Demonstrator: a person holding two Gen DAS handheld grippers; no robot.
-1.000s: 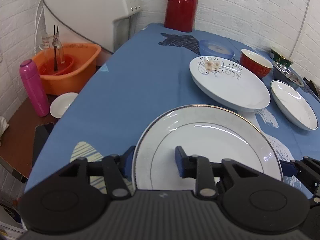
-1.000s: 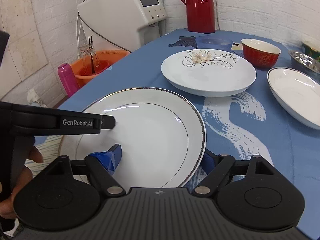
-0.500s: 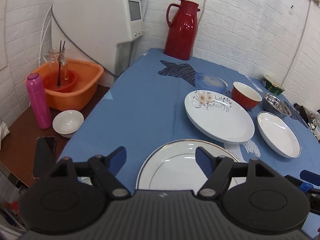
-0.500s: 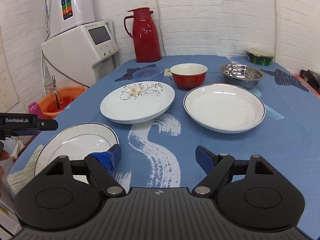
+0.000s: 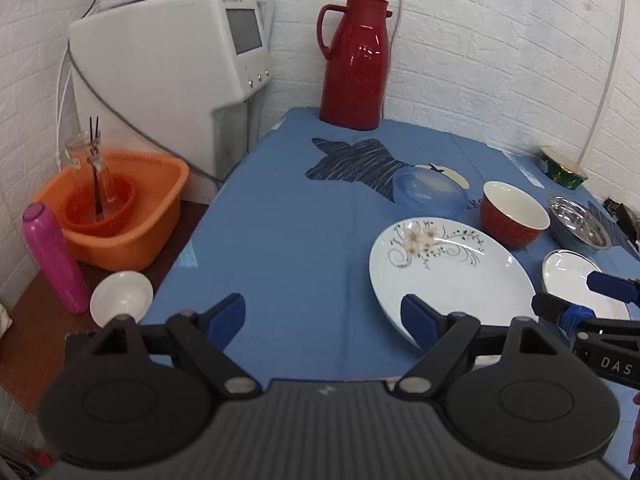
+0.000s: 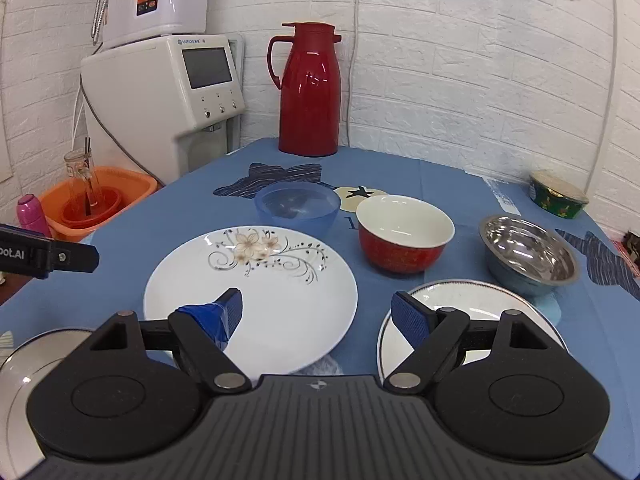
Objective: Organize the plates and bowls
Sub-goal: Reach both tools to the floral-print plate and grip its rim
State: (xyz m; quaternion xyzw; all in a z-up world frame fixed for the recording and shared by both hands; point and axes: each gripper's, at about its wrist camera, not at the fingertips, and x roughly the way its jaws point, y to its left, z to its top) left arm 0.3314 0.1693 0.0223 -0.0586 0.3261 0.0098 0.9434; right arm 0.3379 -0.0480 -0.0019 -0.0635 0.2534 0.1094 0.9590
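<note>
Plates and bowls sit on the blue tablecloth (image 6: 440,176): the flowered plate (image 6: 256,276) near the front, with the blue bowl (image 6: 298,208), red bowl (image 6: 404,236) and steel bowl (image 6: 528,254) behind it. Only the right wrist view shows the gold-rimmed plate (image 6: 16,372) at lower left and the silver-rimmed plate (image 6: 480,300) whole. Only the left wrist view shows the small white bowl (image 5: 121,298) off the cloth, beside the pink bottle (image 5: 54,258). The left gripper (image 5: 322,316) and right gripper (image 6: 316,312) both hang spread wide, empty.
</note>
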